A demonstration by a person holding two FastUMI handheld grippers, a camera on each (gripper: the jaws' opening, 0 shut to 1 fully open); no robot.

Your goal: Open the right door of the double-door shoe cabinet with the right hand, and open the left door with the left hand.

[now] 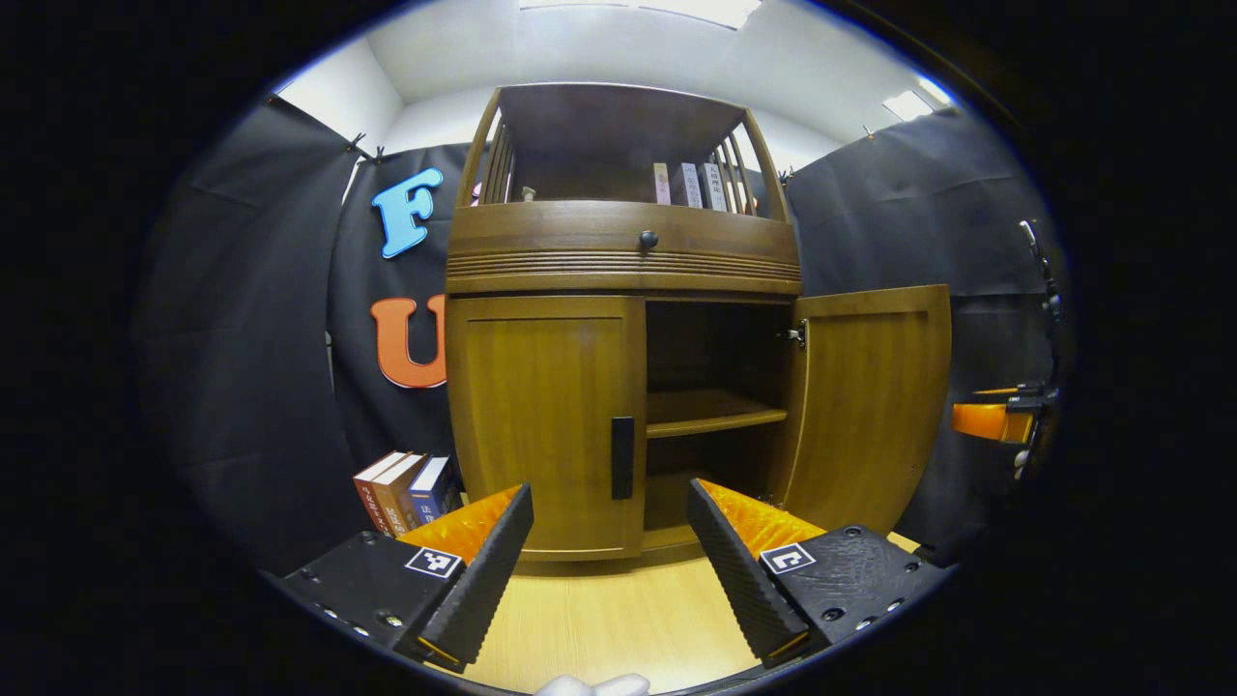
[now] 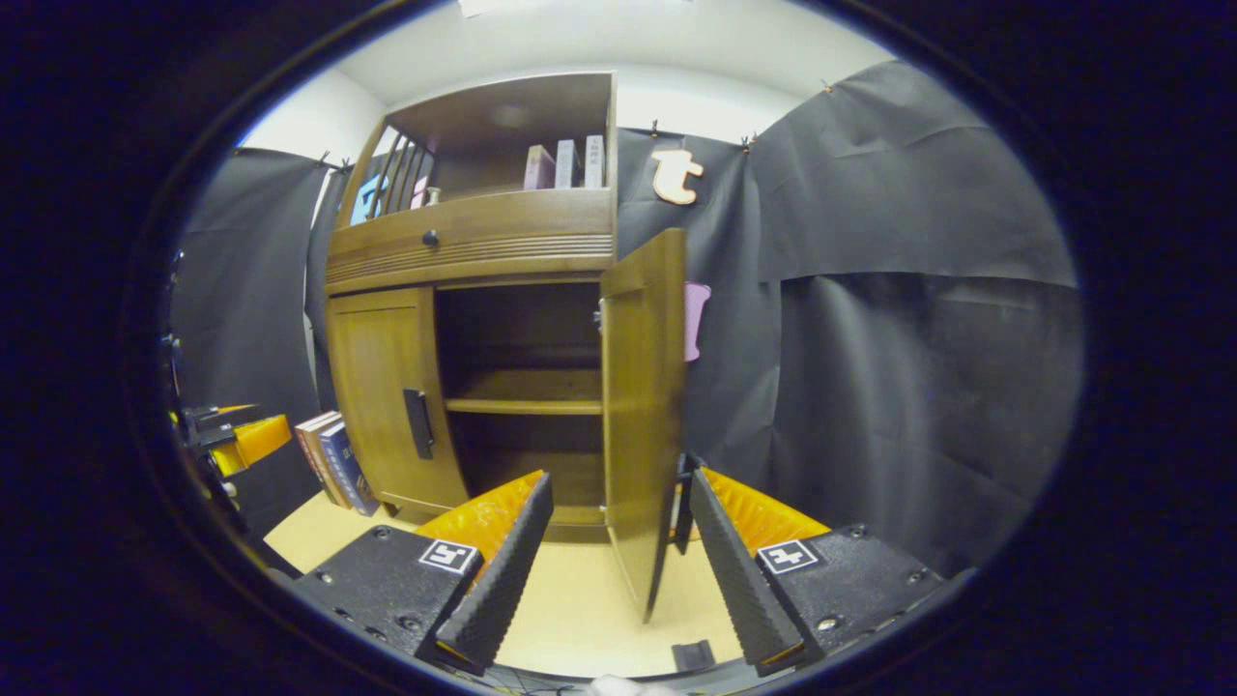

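Note:
The brown wooden shoe cabinet (image 1: 618, 261) stands ahead on a pale wood floor. Its left door (image 1: 541, 425) is closed, with a dark vertical handle (image 1: 622, 456) at its inner edge. Its right door (image 1: 870, 406) is swung wide open, baring a shelf (image 1: 710, 411). My left gripper (image 1: 609, 570) is open, level with the lower end of the handle and short of it. In the right gripper view, my right gripper (image 2: 614, 556) is open with the open right door's (image 2: 638, 406) free edge between its fingers, which stand apart from it. The left door (image 2: 387, 396) and handle (image 2: 417, 423) show there too.
Books (image 1: 401, 493) stand on the floor left of the cabinet, against the black cloth wall. More books (image 1: 691, 184) stand in the cabinet's top shelf, above a drawer knob (image 1: 647, 239). The other gripper (image 1: 995, 416) shows at the far right of the left gripper view.

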